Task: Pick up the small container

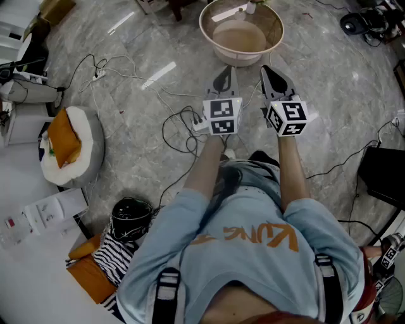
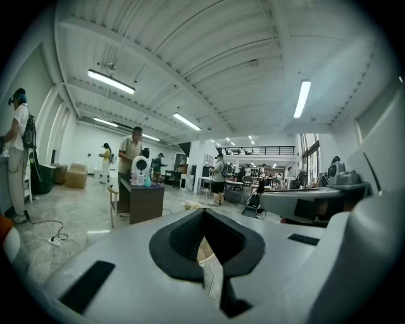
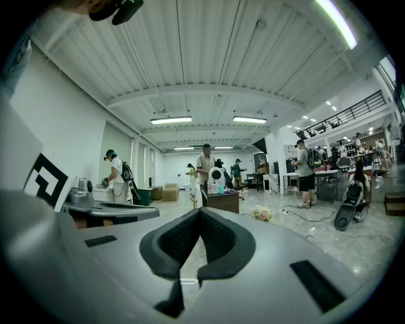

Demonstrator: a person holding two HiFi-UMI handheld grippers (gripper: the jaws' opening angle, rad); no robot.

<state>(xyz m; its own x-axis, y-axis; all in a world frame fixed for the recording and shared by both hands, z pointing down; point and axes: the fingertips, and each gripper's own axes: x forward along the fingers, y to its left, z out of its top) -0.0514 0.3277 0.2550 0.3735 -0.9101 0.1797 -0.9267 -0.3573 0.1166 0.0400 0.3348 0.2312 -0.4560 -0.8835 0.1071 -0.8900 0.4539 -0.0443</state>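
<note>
Both grippers are held side by side at waist height and level, so their cameras look across the room. In the head view the left gripper (image 1: 224, 76) and the right gripper (image 1: 271, 73) point at a wide beige basin (image 1: 273, 25) on the marble floor ahead. A small white thing (image 1: 250, 7) sits at the basin's far rim; I cannot tell what it is. The left gripper (image 2: 204, 212) has its dark pads touching with nothing between them. The right gripper (image 3: 200, 211) is likewise shut and empty. No small container is clearly seen.
White cables and a power strip (image 1: 200, 124) lie on the floor under the grippers. A round white cushion (image 1: 88, 149) holding an orange item is at the left, a black helmet (image 1: 131, 218) near my feet, a black box (image 1: 383, 174) at the right. Several people stand around a dark desk (image 2: 142, 201).
</note>
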